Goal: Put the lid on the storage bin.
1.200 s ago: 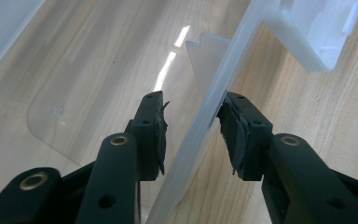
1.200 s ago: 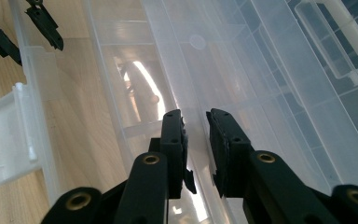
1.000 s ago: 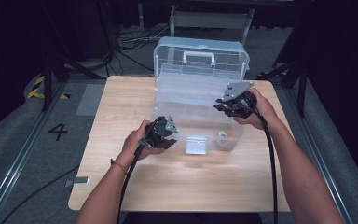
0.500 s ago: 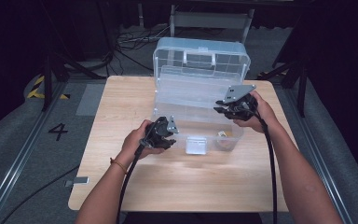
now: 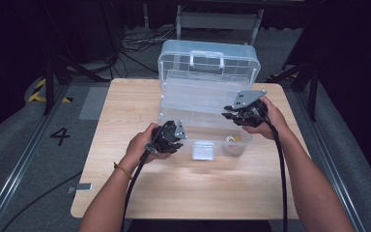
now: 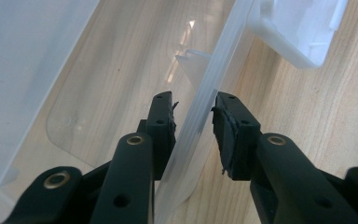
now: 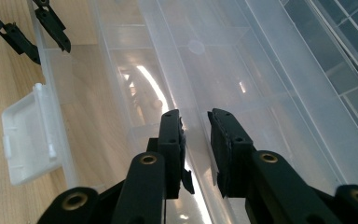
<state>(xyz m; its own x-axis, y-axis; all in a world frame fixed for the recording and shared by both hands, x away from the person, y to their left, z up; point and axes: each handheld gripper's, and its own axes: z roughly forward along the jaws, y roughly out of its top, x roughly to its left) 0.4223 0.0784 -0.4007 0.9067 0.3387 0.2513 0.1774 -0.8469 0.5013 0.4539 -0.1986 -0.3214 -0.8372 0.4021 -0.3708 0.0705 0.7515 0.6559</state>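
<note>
On a wooden bench (image 5: 140,193), a person is working a clear plastic box (image 5: 205,104) with a hand-held tool in each hand. Nearest, the left tool (image 5: 174,137) is straddling the box's front wall (image 6: 200,126), its jaws spread to either side of the thin plastic and not yet pressing on it, with the white latch (image 5: 203,150) lying just beside it along the front edge. A little farther on, the right tool (image 5: 235,112) is hovering over a clear ridge (image 7: 192,154) inside the box, jaws likewise spread and holding nothing. A small brownish item (image 5: 233,143) is lying in the right front corner; what it is cannot be told. Behind, the lid (image 5: 207,60) is standing open and upright. The work appears to be at the stage of steadying the box; the next move is likely calling for the left jaws to close on the wall before the right reaches in. Compared with a second ago, the right tool is sitting slightly lower and nearer, while the left has scarcely shifted.
</note>
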